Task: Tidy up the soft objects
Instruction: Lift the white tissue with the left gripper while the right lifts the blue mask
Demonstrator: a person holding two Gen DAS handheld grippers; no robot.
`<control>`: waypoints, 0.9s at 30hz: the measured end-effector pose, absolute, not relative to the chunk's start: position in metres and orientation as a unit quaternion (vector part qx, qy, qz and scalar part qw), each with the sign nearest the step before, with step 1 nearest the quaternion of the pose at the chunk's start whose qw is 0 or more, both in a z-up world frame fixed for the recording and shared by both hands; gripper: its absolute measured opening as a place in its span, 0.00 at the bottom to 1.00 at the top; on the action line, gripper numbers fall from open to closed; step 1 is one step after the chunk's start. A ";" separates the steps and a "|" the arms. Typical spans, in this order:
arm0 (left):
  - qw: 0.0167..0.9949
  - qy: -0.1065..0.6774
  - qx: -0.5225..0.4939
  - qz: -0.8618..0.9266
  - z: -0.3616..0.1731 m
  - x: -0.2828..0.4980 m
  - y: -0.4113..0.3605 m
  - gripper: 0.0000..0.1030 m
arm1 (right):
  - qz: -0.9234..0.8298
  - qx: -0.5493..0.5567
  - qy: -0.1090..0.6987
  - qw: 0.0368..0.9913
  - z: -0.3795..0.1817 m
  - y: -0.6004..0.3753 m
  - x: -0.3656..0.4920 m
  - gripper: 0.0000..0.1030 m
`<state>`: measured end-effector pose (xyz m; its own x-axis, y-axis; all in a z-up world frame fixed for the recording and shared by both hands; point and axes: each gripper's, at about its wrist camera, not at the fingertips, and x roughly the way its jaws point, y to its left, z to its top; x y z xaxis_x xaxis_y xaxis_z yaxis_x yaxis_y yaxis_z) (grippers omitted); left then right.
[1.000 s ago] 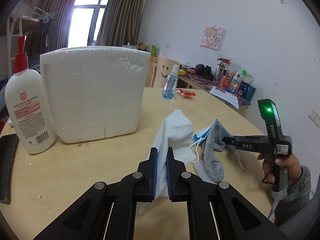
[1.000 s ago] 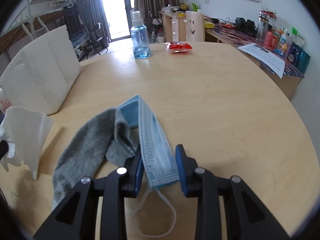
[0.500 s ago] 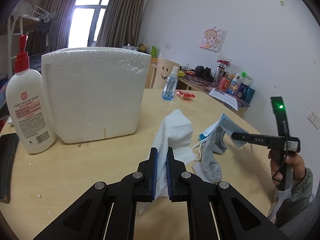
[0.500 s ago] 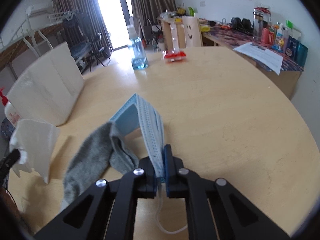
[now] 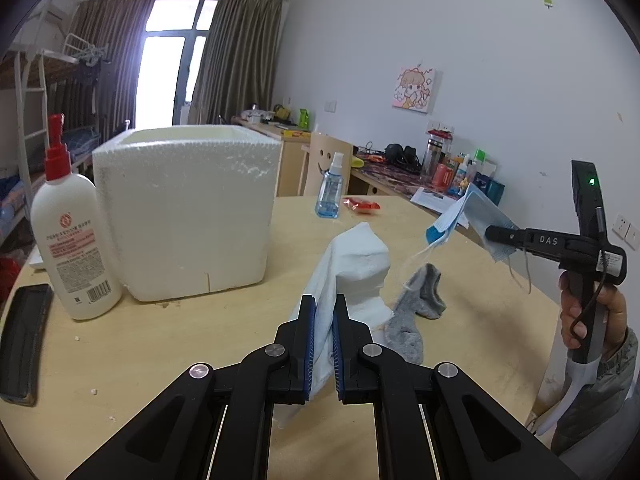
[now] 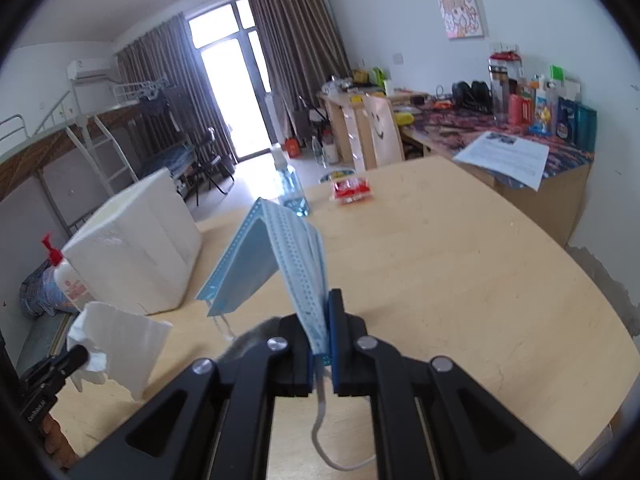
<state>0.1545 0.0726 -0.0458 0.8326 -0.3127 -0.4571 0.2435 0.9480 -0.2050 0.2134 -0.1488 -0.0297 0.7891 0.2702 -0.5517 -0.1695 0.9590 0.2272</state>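
My left gripper (image 5: 323, 312) is shut on a white tissue (image 5: 354, 260) and holds it above the table; the tissue also shows in the right wrist view (image 6: 120, 340). My right gripper (image 6: 320, 320) is shut on a blue face mask (image 6: 276, 256) and holds it in the air; the mask (image 5: 464, 220) and right gripper (image 5: 490, 234) show at the right of the left wrist view. A grey sock (image 5: 416, 308) lies on the table below the mask. A white foam box (image 5: 184, 208) stands open-topped at the back left.
A white lotion bottle with red pump (image 5: 72, 232) stands left of the box. A black phone (image 5: 24, 340) lies at the left edge. A blue spray bottle (image 5: 330, 192) and a red packet (image 5: 362, 206) sit farther back. The round wooden table (image 6: 460, 260) extends right.
My right gripper shut on the blue mask and lifted it off the table, away from the grey sock. My left gripper rose slightly, still holding the tissue.
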 end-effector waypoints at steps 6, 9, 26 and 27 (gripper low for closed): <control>0.961 0.232 -0.059 -0.138 -0.033 0.140 0.068 0.08 | 0.138 0.080 0.287 0.945 -0.021 -0.144 0.201 0.08; 0.964 0.223 -0.055 -0.134 -0.027 0.133 0.068 0.08 | 0.147 0.077 0.281 0.945 -0.018 -0.141 0.195 0.08; 0.977 0.196 -0.054 -0.063 -0.012 0.089 0.096 0.08 | 0.242 0.047 0.266 0.932 -0.010 -0.093 0.183 0.08; 0.978 0.194 -0.056 -0.057 -0.011 0.087 0.100 0.08 | 0.249 0.045 0.267 0.930 -0.010 -0.090 0.184 0.08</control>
<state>0.0869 0.1002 -0.0109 0.9185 -0.1334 -0.3721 0.0904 0.9873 -0.1307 0.1844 -0.0903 -0.0096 0.7336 0.4877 -0.4733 -0.4392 0.8717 0.2174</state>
